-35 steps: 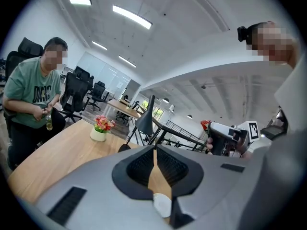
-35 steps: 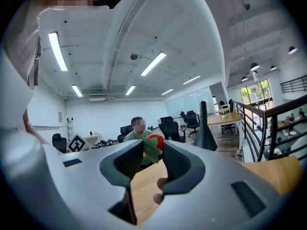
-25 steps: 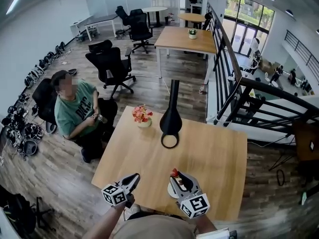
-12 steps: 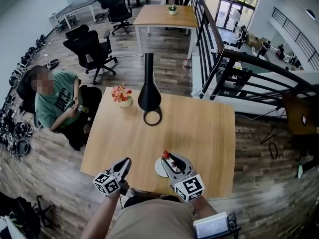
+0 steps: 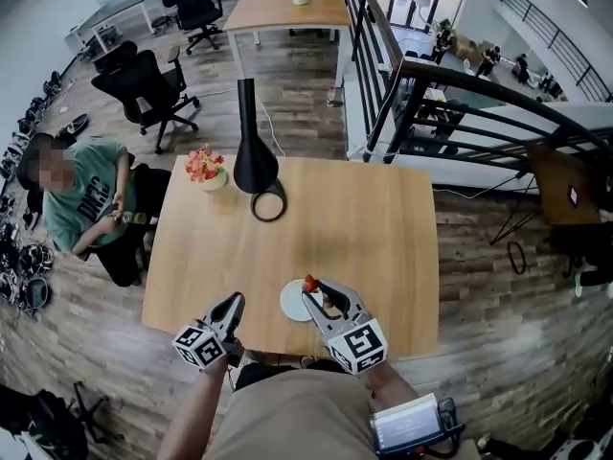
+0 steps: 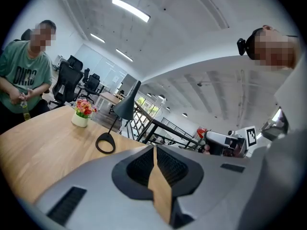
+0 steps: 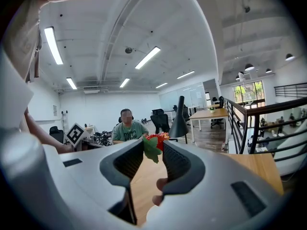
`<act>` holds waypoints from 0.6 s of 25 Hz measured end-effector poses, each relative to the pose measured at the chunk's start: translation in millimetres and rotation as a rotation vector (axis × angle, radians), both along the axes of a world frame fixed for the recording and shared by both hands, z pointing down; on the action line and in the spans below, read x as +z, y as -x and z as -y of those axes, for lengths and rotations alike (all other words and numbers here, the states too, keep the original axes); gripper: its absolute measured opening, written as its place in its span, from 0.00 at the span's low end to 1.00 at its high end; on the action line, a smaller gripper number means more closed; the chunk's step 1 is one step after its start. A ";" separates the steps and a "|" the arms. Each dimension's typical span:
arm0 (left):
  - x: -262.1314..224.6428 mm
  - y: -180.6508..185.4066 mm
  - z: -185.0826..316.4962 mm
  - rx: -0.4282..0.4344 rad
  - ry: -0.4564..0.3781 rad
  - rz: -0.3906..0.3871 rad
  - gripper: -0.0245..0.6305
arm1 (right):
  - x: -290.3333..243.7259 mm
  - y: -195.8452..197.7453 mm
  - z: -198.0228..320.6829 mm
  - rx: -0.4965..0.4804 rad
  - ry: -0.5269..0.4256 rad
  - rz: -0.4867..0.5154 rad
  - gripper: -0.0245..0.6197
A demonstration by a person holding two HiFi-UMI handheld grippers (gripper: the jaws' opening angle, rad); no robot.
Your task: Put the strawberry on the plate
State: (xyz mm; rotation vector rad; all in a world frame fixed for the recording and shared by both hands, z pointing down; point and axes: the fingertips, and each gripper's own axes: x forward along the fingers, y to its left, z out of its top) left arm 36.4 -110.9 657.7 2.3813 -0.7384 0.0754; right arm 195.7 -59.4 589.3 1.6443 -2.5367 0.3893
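While the carry step is judged nearly done, the light wooden rectangular table (image 5: 383,228) is seen bearing the plate. The grey two-jaw right gripper (image 5: 317,289) is held at the table's 6 o'clock edge, jaws pinching the fruit at their tips. The grey left gripper (image 5: 236,300), at 7 o'clock, is pressed closed on nothing. The small round white plate (image 5: 290,303) lies partly under the right jaws. The red strawberry with green leaves (image 5: 310,284) is gripped between the fingertips, above the plate's 1 o'clock rim. Lowering, then release, is called for next.
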 end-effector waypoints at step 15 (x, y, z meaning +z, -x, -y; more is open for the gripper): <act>33.6 -17.0 -8.4 0.024 0.048 0.052 0.05 | 90.6 -24.4 -8.2 0.002 0.161 -0.076 0.24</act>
